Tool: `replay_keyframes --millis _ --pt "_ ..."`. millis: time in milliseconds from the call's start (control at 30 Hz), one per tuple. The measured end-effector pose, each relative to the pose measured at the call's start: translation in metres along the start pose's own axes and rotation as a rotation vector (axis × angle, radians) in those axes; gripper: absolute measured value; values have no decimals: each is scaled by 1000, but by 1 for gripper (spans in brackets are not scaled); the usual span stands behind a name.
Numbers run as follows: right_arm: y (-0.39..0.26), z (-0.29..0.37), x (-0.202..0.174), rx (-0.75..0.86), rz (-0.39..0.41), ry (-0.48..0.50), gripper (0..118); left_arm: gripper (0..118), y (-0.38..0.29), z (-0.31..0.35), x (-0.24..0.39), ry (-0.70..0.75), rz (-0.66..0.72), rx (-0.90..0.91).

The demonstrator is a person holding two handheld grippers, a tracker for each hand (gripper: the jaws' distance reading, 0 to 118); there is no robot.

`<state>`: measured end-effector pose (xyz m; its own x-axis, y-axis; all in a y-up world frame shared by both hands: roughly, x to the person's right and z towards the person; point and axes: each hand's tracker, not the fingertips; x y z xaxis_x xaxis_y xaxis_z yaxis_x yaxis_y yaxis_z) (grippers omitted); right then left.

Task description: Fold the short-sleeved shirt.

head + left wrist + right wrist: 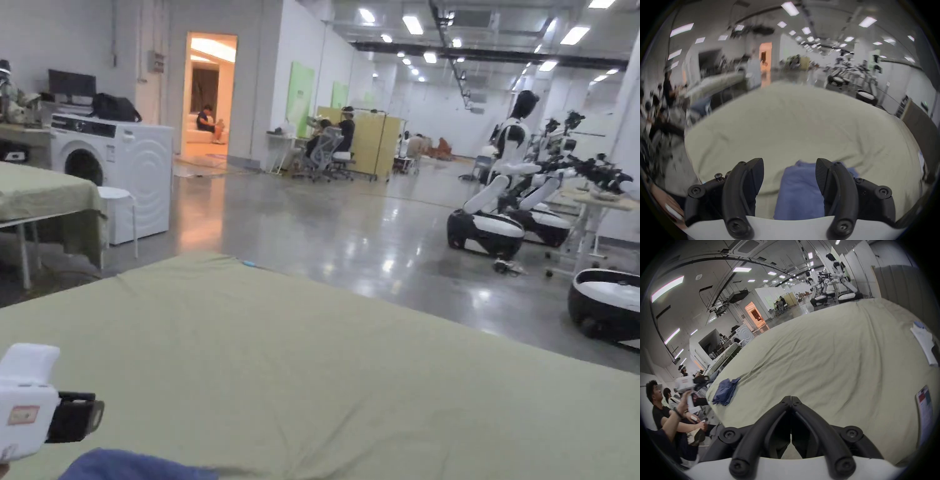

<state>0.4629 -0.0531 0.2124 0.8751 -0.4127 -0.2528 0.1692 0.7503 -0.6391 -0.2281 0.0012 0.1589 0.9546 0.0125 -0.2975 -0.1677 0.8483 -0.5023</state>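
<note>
One blue shirt (725,391), one green-covered table (818,361), two grippers — left gripper (789,174), right gripper (791,397).

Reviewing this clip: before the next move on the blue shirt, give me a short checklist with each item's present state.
1. Left hand-held gripper open: ok, jaws spread wide.
2. Blue shirt within its reach: ok, lying just ahead between the jaws.
3. Shirt spread flat for folding: not ok, bunched near the edge of the green sheet.
4. Right hand-held gripper ready to grasp: not ok, jaws closed, empty.
5. Phone and papers away from the shirt: ok.
</note>
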Motion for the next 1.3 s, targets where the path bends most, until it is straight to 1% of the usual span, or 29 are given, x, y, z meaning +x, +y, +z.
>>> replay_keyframes --millis 67,100,133,200,233,267,300,333,367,400,433,467,500,533,567,600,633,667,700,733,767,800,833,900,1000,1133,1233,1300 --pt "7 1 2 75 21 -67 0 67 13 36 33 -96 -65 113" --pt "13 2 2 99 23 -75 0 67 18 56 53 -148 -115 184" --pt "19 3 1 133 39 -72 0 67 22 86 79 -161 -161 277" --pt "37 6 -10 248 120 -122 0 67 28 126 125 -137 -229 475" --pt "43 9 -17 315 159 -152 0 67 29 140 145 -152 -238 535" --pt "50 12 -26 386 185 -162 0 67 28 157 169 -182 -227 587" --pt "56 16 -32 440 190 -158 0 67 25 168 192 -219 -220 630" --pt "59 21 -37 485 200 -151 0 64 20 176 213 -248 -204 652" --pt "61 30 -50 513 213 -152 0 56 14 185 232 -270 -190 676" --pt "61 39 -58 522 225 -162 0 39 11 185 242 -289 -196 710" --pt "60 47 -64 510 224 -169 0 4 6 192 258 -277 -218 729" --pt "58 57 -71 501 231 -187 0 4 1 199 272 -221 -231 733" --pt "55 68 -77 502 258 -193 0 4 -5 205 286 -125 -229 744" --pt "49 74 -79 518 289 -181 0 3 -11 205 297 -118 -280 742" --pt "44 79 -80 519 292 -167 0 3 -13 204 302 -151 -273 688" --pt "39 83 -79 506 290 -153 0 3 -20 203 304 -211 -205 670" --pt "36 81 -74 501 285 -149 0 3 -27 201 305 -307 -184 655" --pt "31 79 -71 500 279 -143 0 3 -32 199 309 -326 -170 620" --pt "27 76 -68 489 288 -132 0 3 -40 195 310 -290 -175 588" --pt "24 73 -67 461 289 -136 0 3 -46 189 310 -369 -189 563" --pt "22 69 -65 427 287 -158 0 3 -52 185 310 -382 -185 546" --pt "19 66 -64 411 292 -173 0 3 -56 184 317 -370 -197 539" --pt "17 66 -62 407 301 -174 0 3 -59 183 316 -393 -215 526" --pt "15 66 -61 398 313 -178 0 3 -59 184 316 -356 -245 534" --pt "17 66 -60 390 318 -190 0 3 -55 187 316 -346 -239 539" --pt "18 69 -60 415 332 -219 0 3 -51 187 314 -341 -228 532" --pt "17 71 -60 459 322 -245 0 3 -51 191 314 -347 -224 537" --pt "16 71 -62 496 320 -298 0 3 -49 189 311 -357 -215 532"
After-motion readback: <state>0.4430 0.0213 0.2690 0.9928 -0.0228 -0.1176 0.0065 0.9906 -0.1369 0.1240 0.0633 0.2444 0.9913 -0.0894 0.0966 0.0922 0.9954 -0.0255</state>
